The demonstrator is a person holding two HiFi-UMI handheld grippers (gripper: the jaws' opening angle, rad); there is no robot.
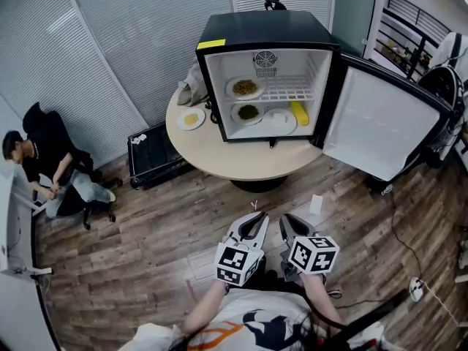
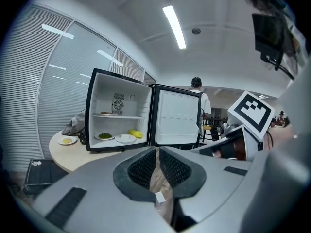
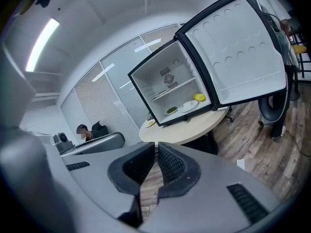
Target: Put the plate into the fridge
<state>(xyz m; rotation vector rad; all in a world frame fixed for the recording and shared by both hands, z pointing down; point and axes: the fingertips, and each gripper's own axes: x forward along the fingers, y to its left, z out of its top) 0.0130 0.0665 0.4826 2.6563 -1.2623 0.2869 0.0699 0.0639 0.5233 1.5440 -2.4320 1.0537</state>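
A small black fridge (image 1: 265, 35) stands open on a round table (image 1: 248, 163), its door (image 1: 380, 123) swung to the right. Inside are a plate of food (image 1: 245, 88) on the wire shelf, a plate of greens (image 1: 248, 112), a white plate (image 1: 280, 120) and a yellow item (image 1: 299, 112) on the bottom. Another plate with yellow food (image 1: 191, 118) sits on the table left of the fridge, also visible as the plate (image 2: 67, 140) and the plate (image 3: 150, 123). My left gripper (image 1: 257, 216) (image 2: 156, 149) and right gripper (image 1: 287, 218) (image 3: 156, 144) hang side by side over the floor, well short of the table, both shut and empty.
A grey bag (image 1: 191, 86) lies on the table behind the outer plate. A black case (image 1: 150, 152) stands on the floor left of the table. A person (image 1: 44, 167) sits at far left. A paper scrap (image 1: 316, 205) and cables lie on the wooden floor.
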